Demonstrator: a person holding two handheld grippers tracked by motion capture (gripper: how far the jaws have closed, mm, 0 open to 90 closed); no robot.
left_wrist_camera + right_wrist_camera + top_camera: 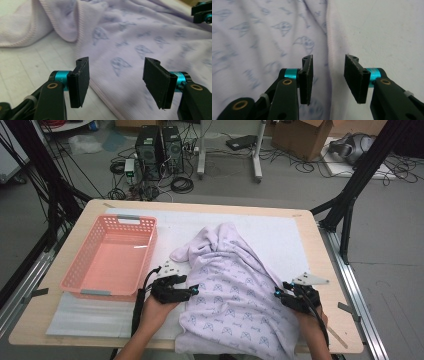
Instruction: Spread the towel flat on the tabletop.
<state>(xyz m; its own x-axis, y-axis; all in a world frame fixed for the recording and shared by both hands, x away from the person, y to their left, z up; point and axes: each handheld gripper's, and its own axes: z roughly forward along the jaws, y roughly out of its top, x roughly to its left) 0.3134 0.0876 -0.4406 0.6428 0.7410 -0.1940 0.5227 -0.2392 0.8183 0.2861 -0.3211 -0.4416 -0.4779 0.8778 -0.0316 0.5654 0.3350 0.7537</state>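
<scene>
Two grippers agape, left gripper [196, 290] & right gripper [275, 292] flanking lilac garment [232, 290], pink basket [90, 279] beside.

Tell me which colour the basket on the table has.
Pink; the basket shows best in the high view.

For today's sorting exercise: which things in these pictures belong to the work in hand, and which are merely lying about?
In the job:
- lilac printed garment
- left tongs, open at its left edge
- right tongs, open at its right hem

Lying about:
- pink basket, empty
- computer towers on the floor
- cardboard box
</scene>
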